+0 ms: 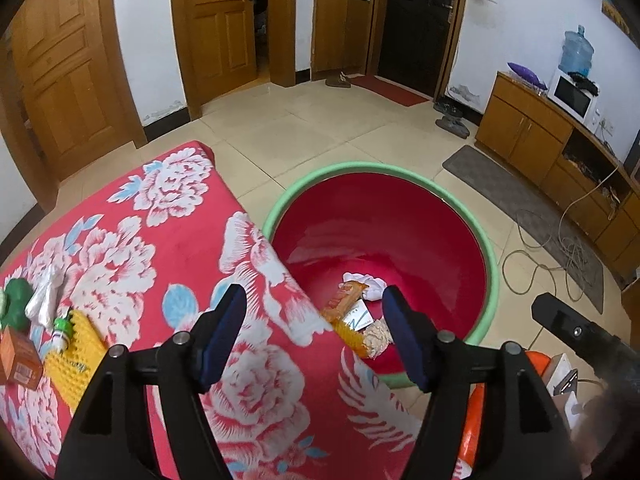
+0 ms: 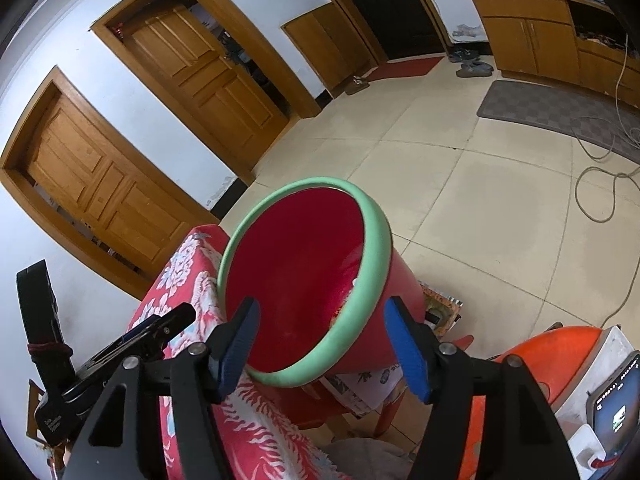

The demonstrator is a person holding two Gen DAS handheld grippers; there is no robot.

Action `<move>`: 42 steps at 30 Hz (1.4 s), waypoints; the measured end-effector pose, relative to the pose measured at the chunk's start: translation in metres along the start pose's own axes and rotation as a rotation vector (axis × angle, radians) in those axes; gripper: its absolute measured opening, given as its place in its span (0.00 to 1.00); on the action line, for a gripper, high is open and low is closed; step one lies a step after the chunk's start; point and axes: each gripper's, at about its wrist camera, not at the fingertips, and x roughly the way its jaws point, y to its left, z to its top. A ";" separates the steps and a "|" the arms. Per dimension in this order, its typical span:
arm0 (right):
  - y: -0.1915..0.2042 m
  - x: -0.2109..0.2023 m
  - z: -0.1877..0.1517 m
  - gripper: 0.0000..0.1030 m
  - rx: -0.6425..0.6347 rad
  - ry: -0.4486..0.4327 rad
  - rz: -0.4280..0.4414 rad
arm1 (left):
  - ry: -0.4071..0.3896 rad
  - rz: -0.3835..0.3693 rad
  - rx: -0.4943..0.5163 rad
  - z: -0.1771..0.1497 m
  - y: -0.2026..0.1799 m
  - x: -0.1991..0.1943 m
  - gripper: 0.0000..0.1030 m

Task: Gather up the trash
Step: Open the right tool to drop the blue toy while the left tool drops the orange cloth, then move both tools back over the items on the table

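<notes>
White walls (image 1: 520,20) with scuffed, flaking paint low down; cream tiled floor (image 1: 320,128), evenly daylit. Three panelled wooden doors (image 1: 218,24) on the left and far walls, one dark door (image 1: 416,20) with a red mat (image 1: 390,89) before it. Low wooden cabinet (image 1: 520,128) along the right wall carries a white microwave (image 1: 571,98) and a blue water jug (image 1: 577,51); grey mat (image 1: 500,184) and loose cables (image 1: 560,248) lie beside it.

Red bucket (image 1: 384,216) with mint-green rim, upright beside the floral-covered counter (image 1: 160,248). Inside, at the bottom: orange snack wrapper (image 1: 343,298), crumpled white tissue (image 1: 370,282), white card (image 1: 358,318), yellow ridged packet (image 1: 354,338). On the counter: brown box (image 1: 18,358), yellow studded sheet (image 1: 78,356), green-capped tube (image 1: 62,330), white plastic wrap (image 1: 46,294).
</notes>
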 end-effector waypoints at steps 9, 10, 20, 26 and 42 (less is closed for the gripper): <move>0.024 -0.020 -0.007 0.67 -0.043 -0.015 0.034 | -0.026 0.032 -0.067 -0.015 0.027 -0.031 0.68; 0.027 -0.021 -0.008 0.67 -0.048 -0.015 0.038 | -0.031 0.036 -0.078 -0.017 0.032 -0.035 0.68; 0.068 -0.035 -0.021 0.72 -0.132 -0.006 0.082 | -0.081 0.110 -0.180 -0.039 0.094 -0.073 0.68; 0.089 -0.036 -0.032 0.72 -0.165 0.009 0.100 | -0.099 0.165 -0.241 -0.053 0.137 -0.090 0.68; 0.128 -0.022 -0.055 0.72 -0.237 0.054 0.091 | -0.073 0.320 -0.403 -0.083 0.245 -0.097 0.69</move>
